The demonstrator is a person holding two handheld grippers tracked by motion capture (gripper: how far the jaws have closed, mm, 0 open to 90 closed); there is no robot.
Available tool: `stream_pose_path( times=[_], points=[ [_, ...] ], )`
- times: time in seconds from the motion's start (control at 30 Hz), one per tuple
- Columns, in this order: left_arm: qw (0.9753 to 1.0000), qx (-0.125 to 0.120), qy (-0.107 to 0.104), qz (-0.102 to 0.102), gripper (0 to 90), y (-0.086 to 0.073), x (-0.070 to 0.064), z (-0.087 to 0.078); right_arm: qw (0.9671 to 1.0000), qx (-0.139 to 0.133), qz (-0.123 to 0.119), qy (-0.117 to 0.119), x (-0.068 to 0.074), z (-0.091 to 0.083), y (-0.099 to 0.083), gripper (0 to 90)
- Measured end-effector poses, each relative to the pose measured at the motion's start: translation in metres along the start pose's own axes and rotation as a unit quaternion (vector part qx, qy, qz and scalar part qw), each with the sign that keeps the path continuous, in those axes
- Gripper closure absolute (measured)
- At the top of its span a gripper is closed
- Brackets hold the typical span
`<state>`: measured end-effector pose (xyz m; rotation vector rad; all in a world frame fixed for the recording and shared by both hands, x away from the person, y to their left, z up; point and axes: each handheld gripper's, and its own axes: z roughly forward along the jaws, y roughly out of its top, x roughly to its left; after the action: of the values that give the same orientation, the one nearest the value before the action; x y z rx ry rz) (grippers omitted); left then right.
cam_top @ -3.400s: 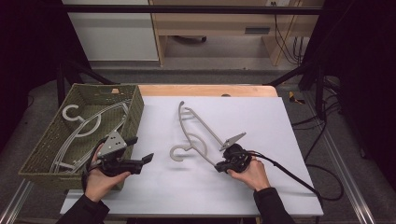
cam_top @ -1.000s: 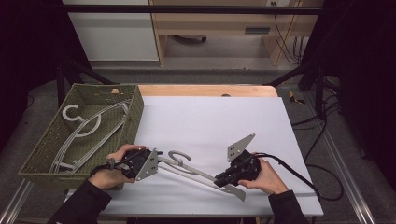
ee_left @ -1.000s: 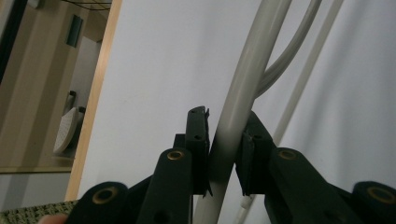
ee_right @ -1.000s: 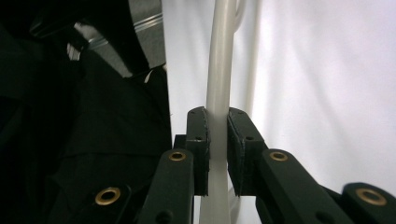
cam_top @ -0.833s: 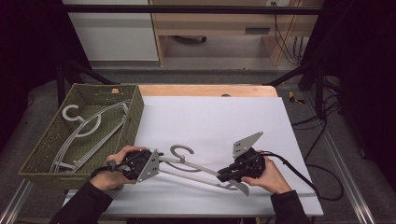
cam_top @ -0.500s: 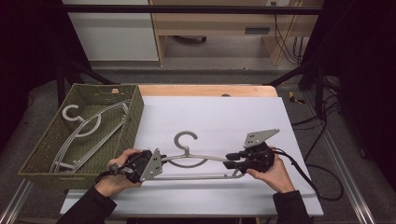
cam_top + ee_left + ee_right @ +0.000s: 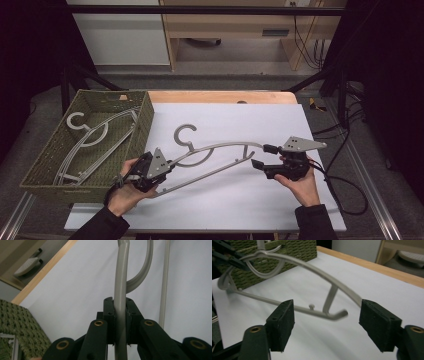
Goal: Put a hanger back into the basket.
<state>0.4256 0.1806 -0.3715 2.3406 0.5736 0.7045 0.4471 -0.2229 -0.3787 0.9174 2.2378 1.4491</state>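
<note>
The pale grey plastic clothes hanger (image 7: 215,155) hangs above the white table (image 7: 240,200), clamped at 1 end by the left gripper (image 7: 120,322) so it can be carried. The right gripper (image 7: 325,326) has its jaws wide apart, free of the other end. Left of the left gripper stands the green woven basket (image 7: 142,120), with more hangers; its near wall stands in the way.

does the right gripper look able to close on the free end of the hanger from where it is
Probably yes: the right gripper is open, with the hanger end just beyond its pads and nothing between them; the left gripper clamps the other end.
</note>
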Motion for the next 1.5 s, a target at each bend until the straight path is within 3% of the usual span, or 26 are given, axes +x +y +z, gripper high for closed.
stream_pose_path(
  times=[0.17,0.27,0.4,0.43,0.57,0.73,1.13,1.23,1.3,1.5],
  points=[
    [0.9986,-0.018,0.013,-0.047,82.0,0.007,0.013,-0.018,0.9996,-0.014,0.014,-0.022,-0.005,-0.008,-0.006,18.2],
    [0.9976,-0.026,0.019,-0.062,82.0,0.014,0.022,-0.033,0.9989,-0.009,0.022,-0.042,-0.008,-0.011,-0.011,14.0],
    [0.9952,-0.045,0.034,-0.08,81.9,0.025,0.037,-0.055,0.9977,-0.007,0.032,-0.06,-0.012,-0.012,-0.019,10.6],
    [0.9933,-0.059,0.037,-0.092,81.9,0.028,0.042,-0.061,0.9973,-0.006,0.035,-0.065,-0.013,-0.012,-0.02,10.1],
    [0.9902,-0.078,0.048,-0.106,81.9,0.033,0.063,-0.081,0.9955,-0.011,0.043,-0.083,-0.016,-0.014,-0.024,8.8],
    [0.9878,-0.075,0.073,-0.115,81.9,0.03,0.086,-0.098,0.9945,-0.021,0.047,-0.091,-0.017,-0.015,-0.026,8.8],
    [0.982,-0.051,0.121,-0.136,81.9,0.001,0.143,-0.124,0.9943,-0.022,0.048,-0.092,-0.019,-0.016,-0.027,8.1],
    [0.9815,-0.046,0.126,-0.137,81.8,-0.012,0.156,-0.13,0.994,-0.023,0.052,-0.093,-0.018,-0.014,-0.027,8.1],
    [0.9795,-0.035,0.134,-0.146,81.8,-0.022,0.163,-0.132,0.9942,-0.021,0.052,-0.092,-0.018,-0.013,-0.027,8.0],
    [0.977,-0.009,0.142,-0.16,81.8,-0.05,0.181,-0.13,0.9947,-0.016,0.048,-0.089,-0.018,-0.014,-0.027,7.7]
  ],
)
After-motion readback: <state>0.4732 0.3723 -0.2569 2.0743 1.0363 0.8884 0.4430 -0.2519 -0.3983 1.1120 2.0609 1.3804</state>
